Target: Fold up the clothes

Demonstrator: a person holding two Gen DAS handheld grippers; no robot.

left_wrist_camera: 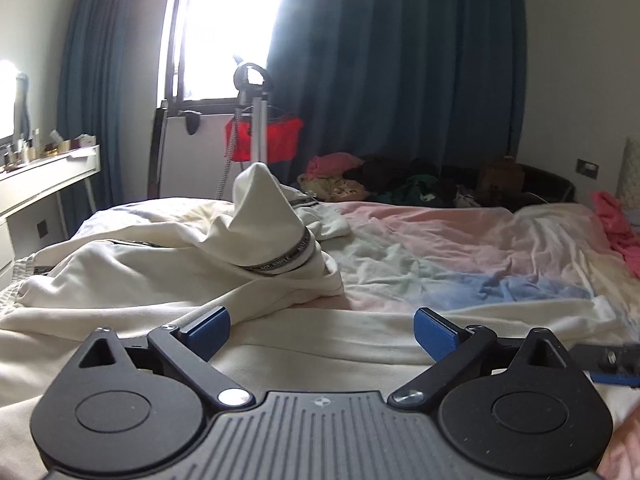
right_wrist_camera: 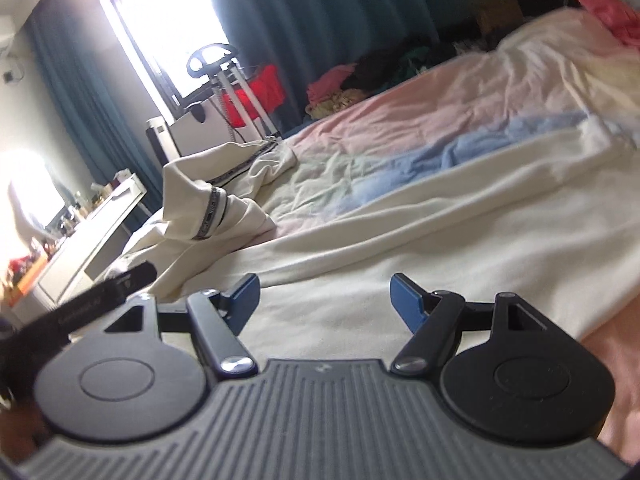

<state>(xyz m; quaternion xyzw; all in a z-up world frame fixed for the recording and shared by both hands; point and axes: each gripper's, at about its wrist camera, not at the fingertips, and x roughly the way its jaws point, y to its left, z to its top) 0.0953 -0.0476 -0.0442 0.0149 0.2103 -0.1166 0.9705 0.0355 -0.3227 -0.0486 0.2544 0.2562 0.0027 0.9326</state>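
A cream garment [left_wrist_camera: 168,268] with dark lettered bands lies rumpled on the bed, one part peaked up at the left. In the left wrist view my left gripper [left_wrist_camera: 322,330] hovers just above its flat near part, jaws wide, nothing between the blue pads [left_wrist_camera: 210,330]. The right wrist view is tilted: my right gripper [right_wrist_camera: 325,304] stands open over the same cream garment [right_wrist_camera: 360,248], empty between its pads [right_wrist_camera: 406,300]. The other gripper's black edge shows at the right border of the left view [left_wrist_camera: 614,364] and at the left border of the right view [right_wrist_camera: 80,308].
The bed sheet [left_wrist_camera: 460,256] is pastel pink, blue and green. A pile of clothes [left_wrist_camera: 384,184] lies at its far edge and a pink item [left_wrist_camera: 616,228] at the right. A white dresser [left_wrist_camera: 44,184], a tripod [left_wrist_camera: 256,120] and dark blue curtains [left_wrist_camera: 400,60] stand beyond.
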